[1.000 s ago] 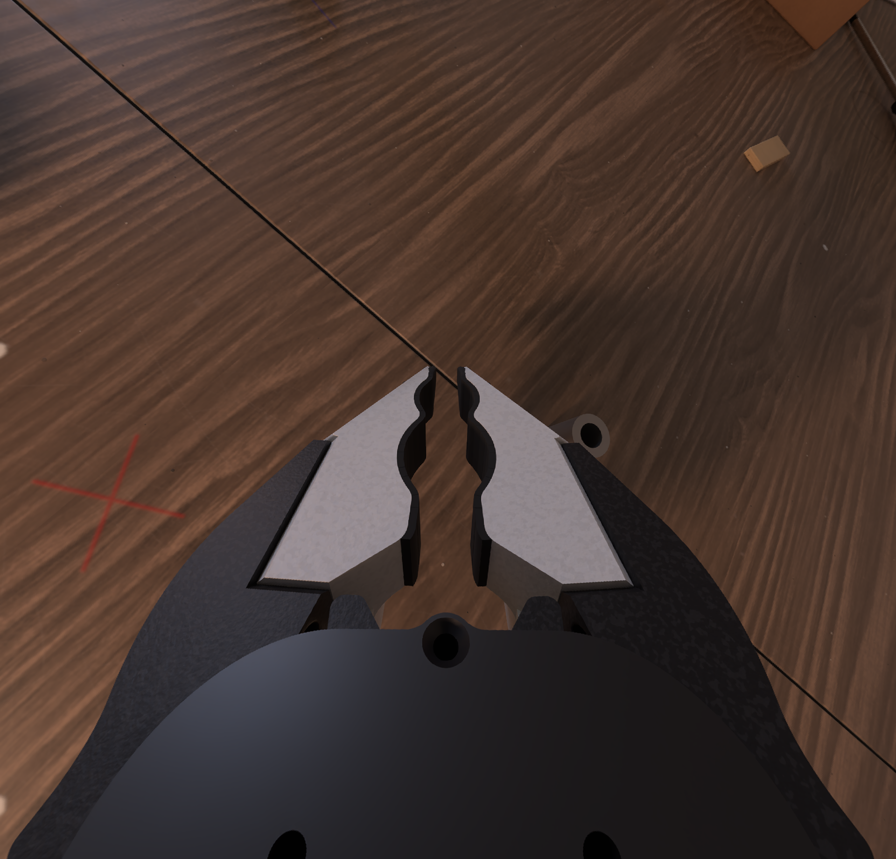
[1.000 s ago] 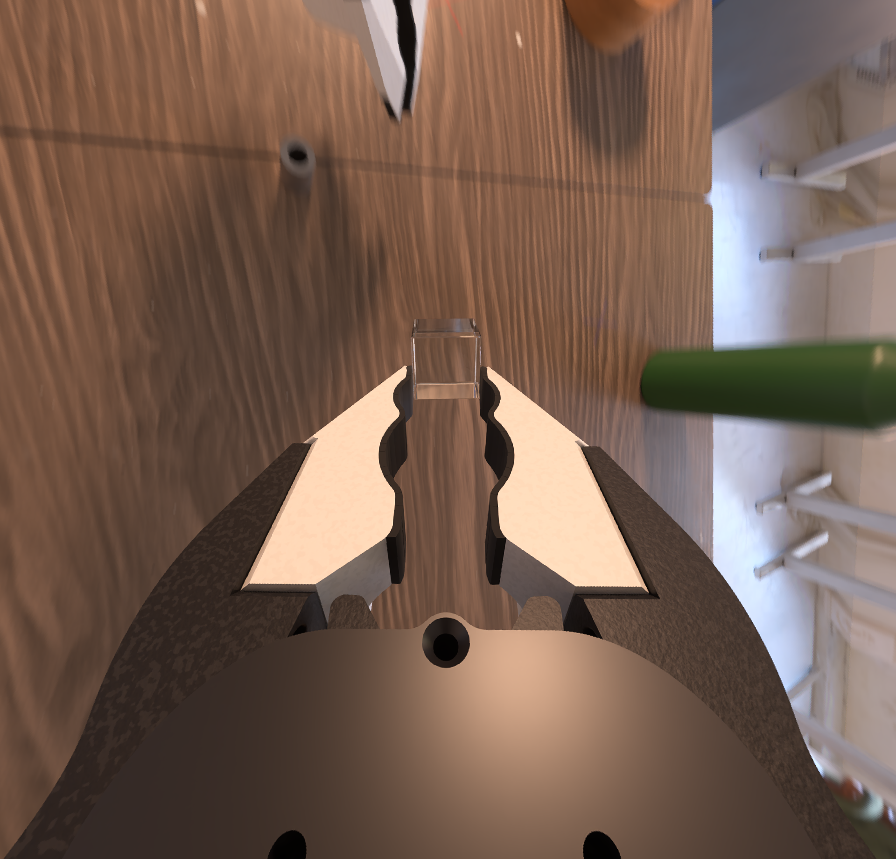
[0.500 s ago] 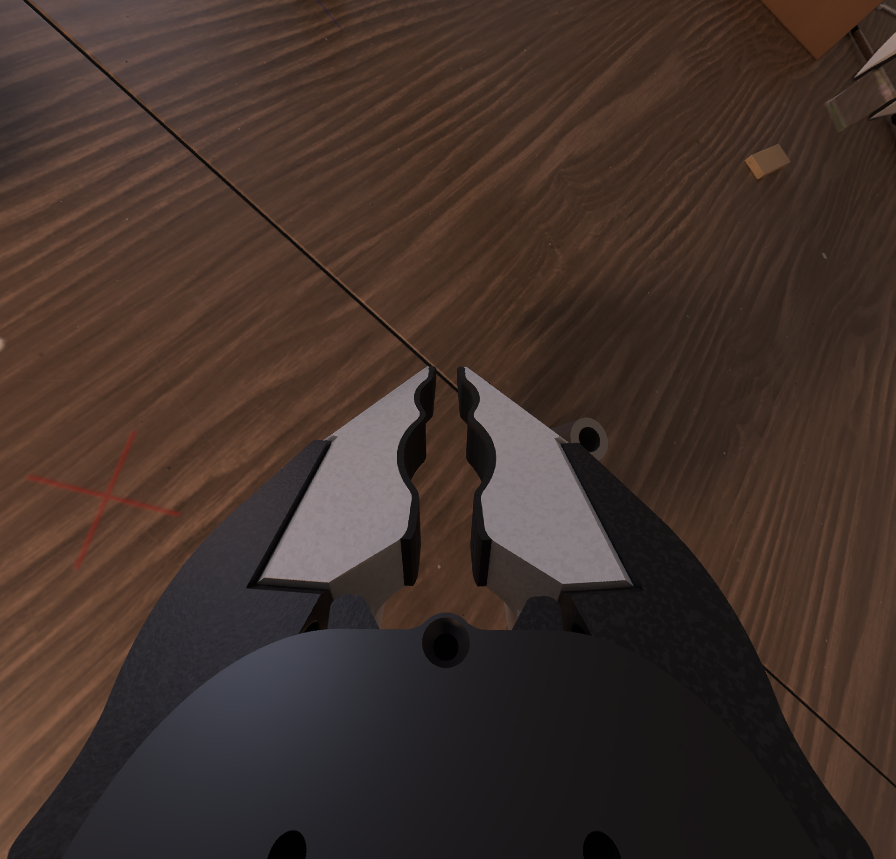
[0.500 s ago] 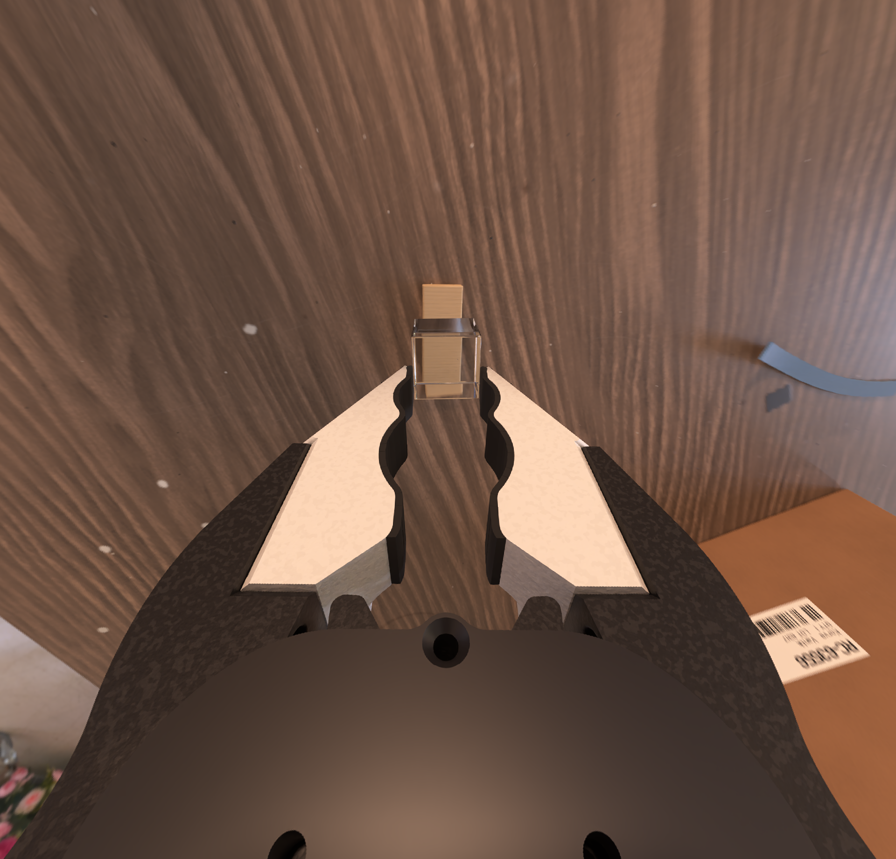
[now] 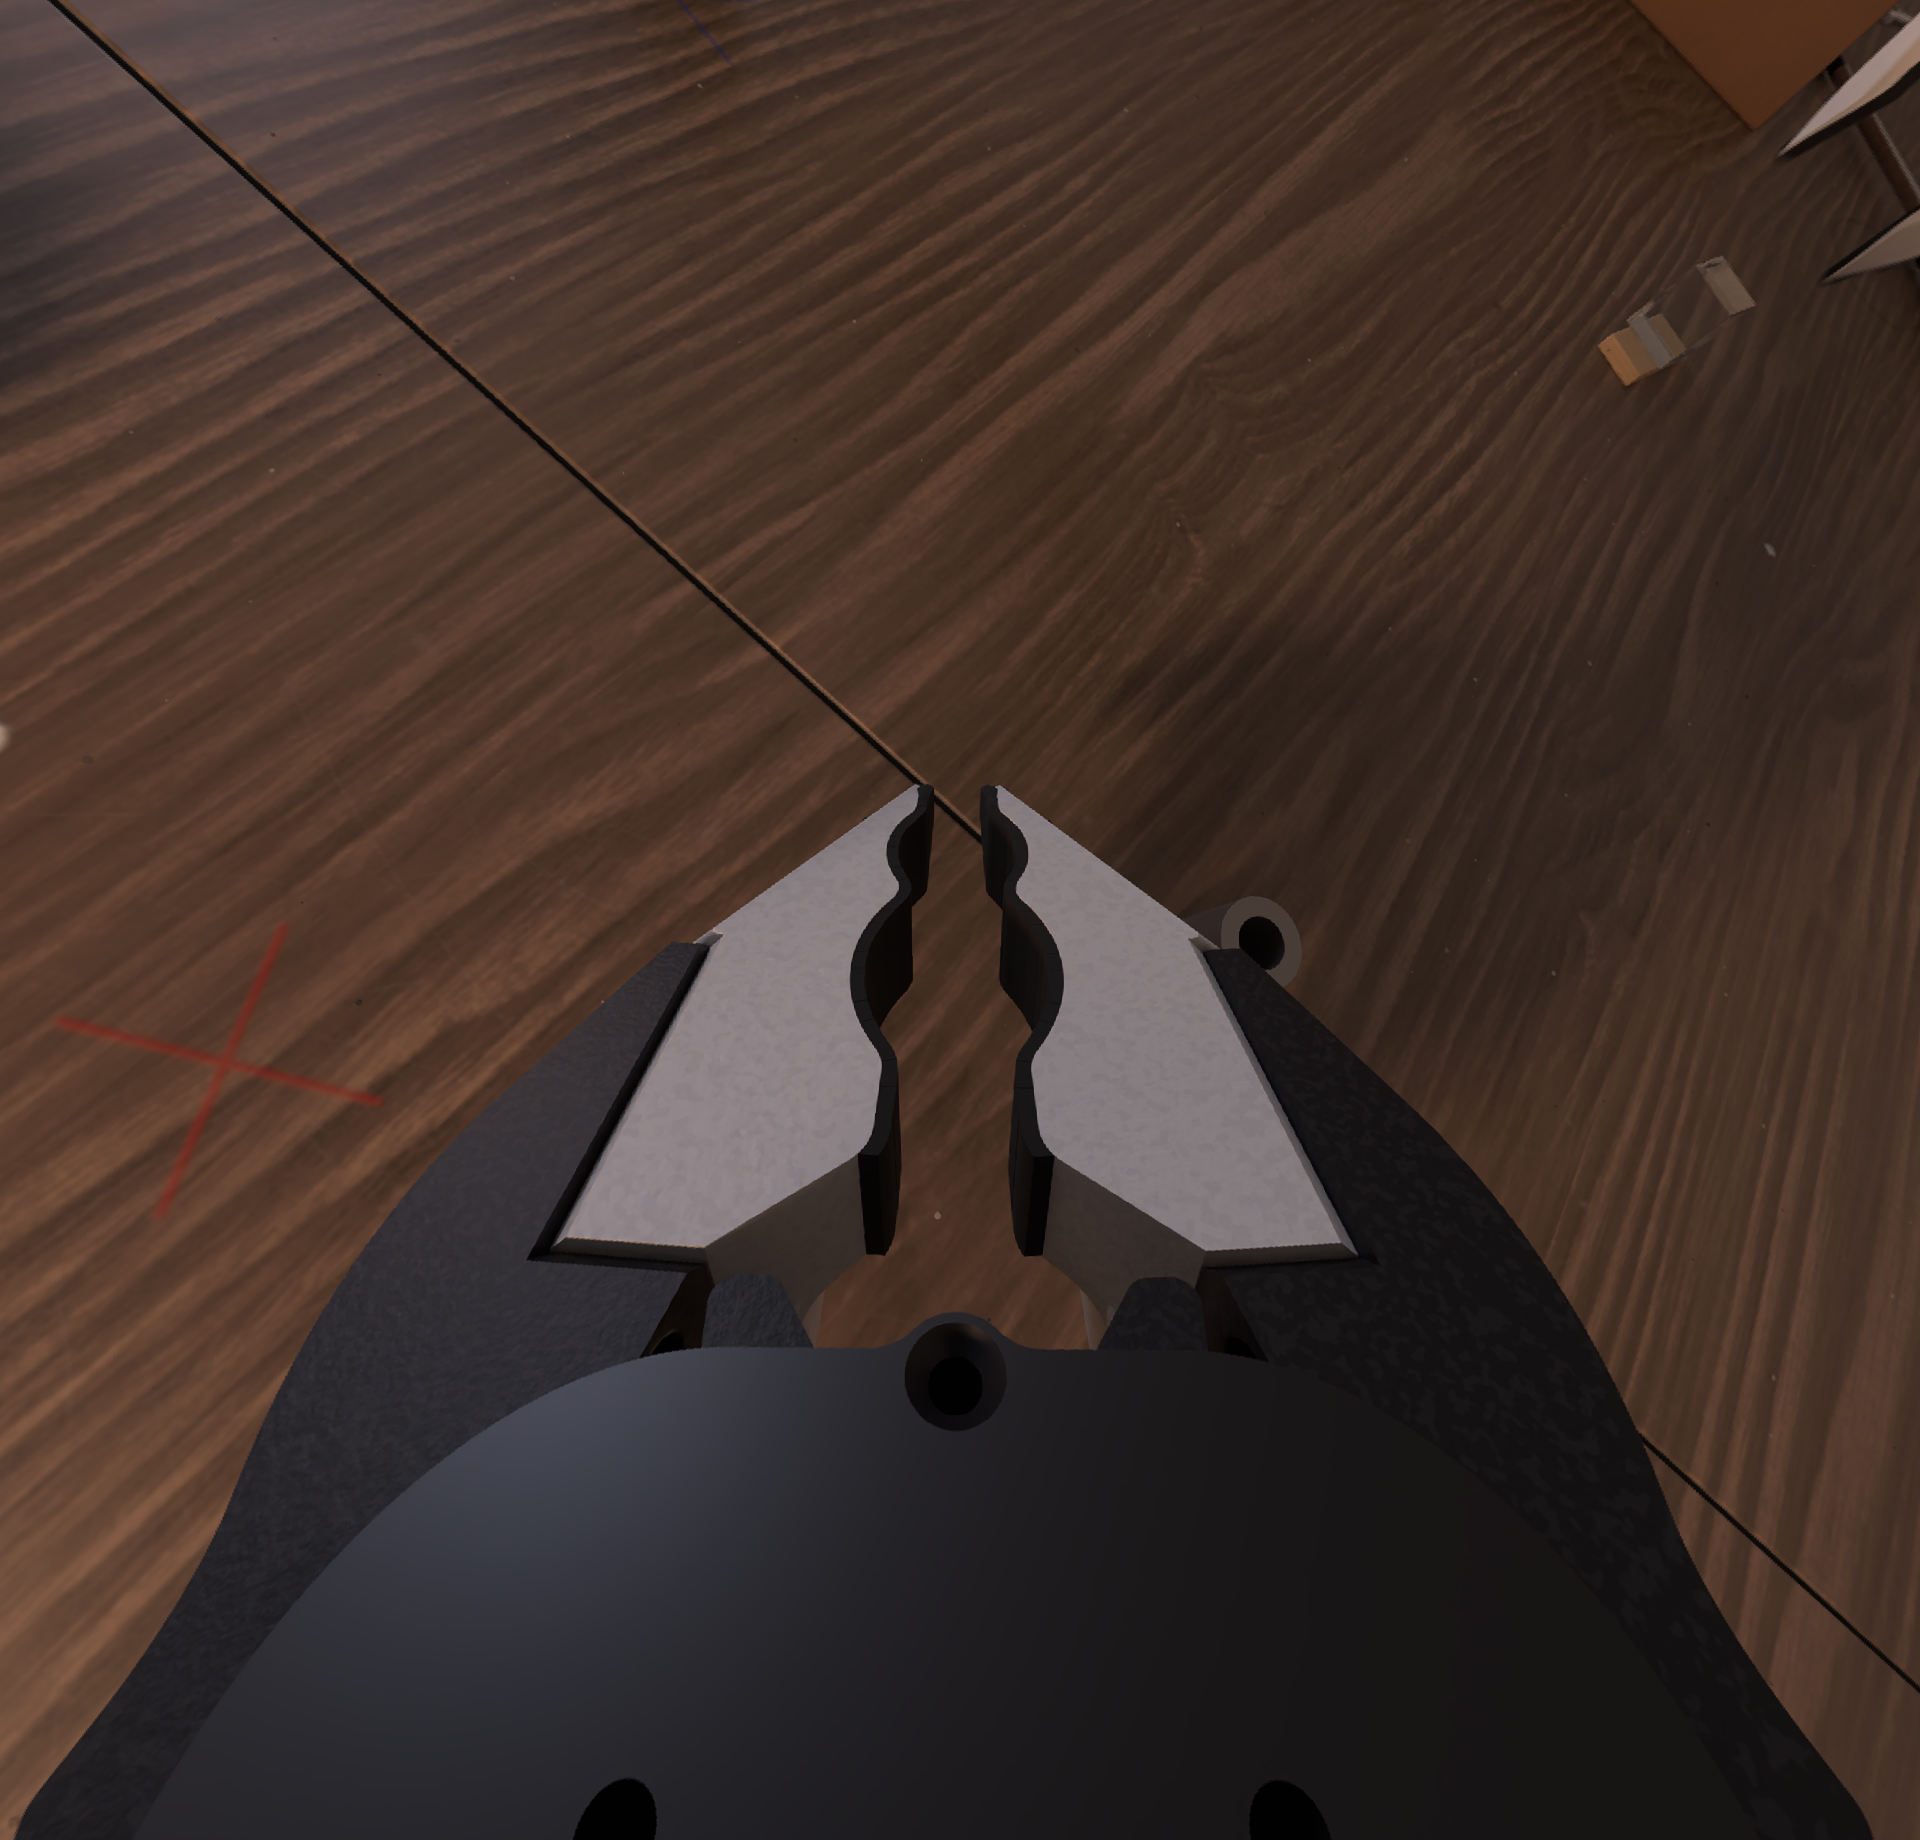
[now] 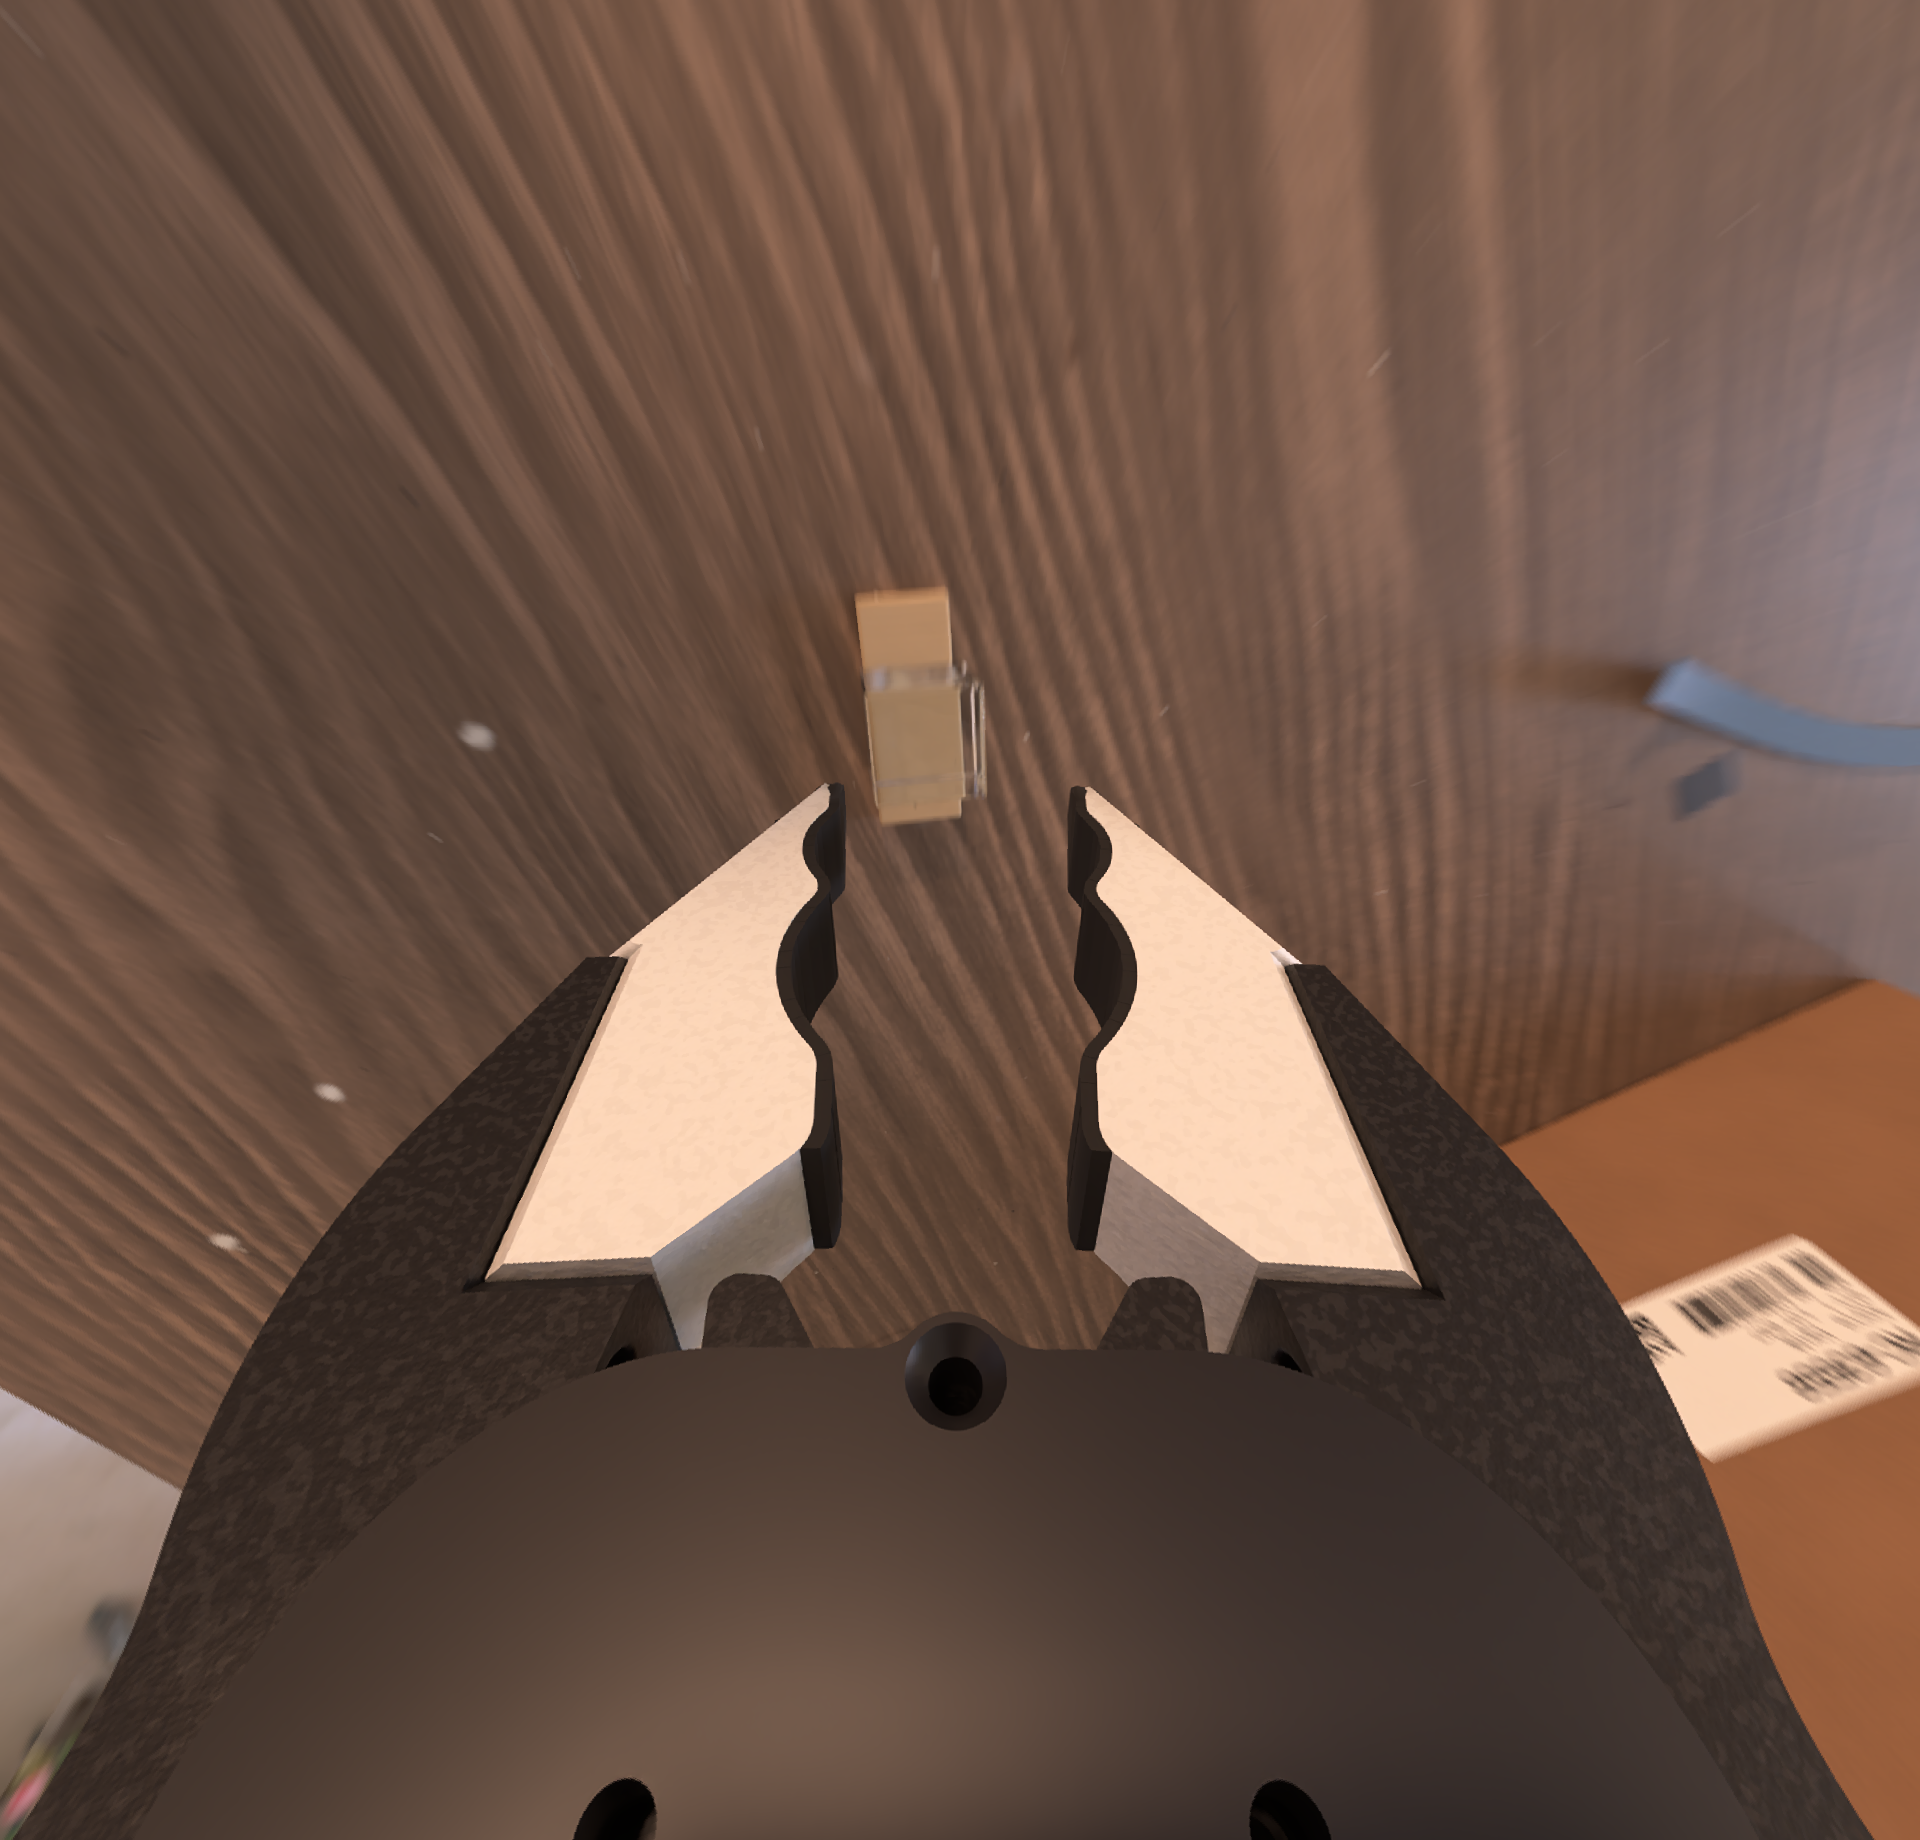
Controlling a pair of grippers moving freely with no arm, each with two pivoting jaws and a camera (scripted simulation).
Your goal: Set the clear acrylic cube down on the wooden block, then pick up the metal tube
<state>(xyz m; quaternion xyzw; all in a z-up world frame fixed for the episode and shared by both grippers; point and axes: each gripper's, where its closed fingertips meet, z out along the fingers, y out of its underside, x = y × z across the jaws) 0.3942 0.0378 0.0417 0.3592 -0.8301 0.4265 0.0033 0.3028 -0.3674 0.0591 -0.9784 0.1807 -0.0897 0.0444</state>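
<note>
Dark walnut-grain tabletop (image 5: pixel 1143 440) fills both views, with a thin black seam (image 5: pixel 499 408) running from 10 o'clock toward 4 o'clock in the left wrist view.

Left gripper (image 5: pixel 957 803): jaws narrow, only a slim gap between the tips, nothing held. Metal tube (image 5: pixel 1259 933) lies on the table just beside its right finger, at 3 o'clock of the tips, open end toward the camera, partly hidden behind the finger. Red cross mark (image 5: pixel 220 1063) on the wood at 9 o'clock, well apart. Fainter dark cross (image 5: pixel 675 8) near 12 o'clock.

Right gripper (image 6: pixel 957 803): jaws wide apart, empty. Clear acrylic cube (image 6: pixel 935 725) sits beyond the tips at 12 o'clock, clear of both fingers, overlapping the pale wooden block (image 6: pixel 902 627). Cube looks shifted a little toward 3 o'clock against the block; whether it rests squarely I cannot tell, edges blurred.

From the left wrist view the same pair shows far off at 2 o'clock: wooden block (image 5: pixel 1631 351) with the clear acrylic cube (image 5: pixel 1704 299) against it, right gripper's fingers (image 5: pixel 1860 97) near them at the frame edge.

Blue-grey strip (image 6: pixel 1766 730) curls on the table at 3 o'clock. Brown cardboard box (image 6: pixel 1714 1167) with a white label (image 6: pixel 1787 1343) at 4 o'clock. White specks (image 6: pixel 476 736) scattered at 9 o'clock.
</note>
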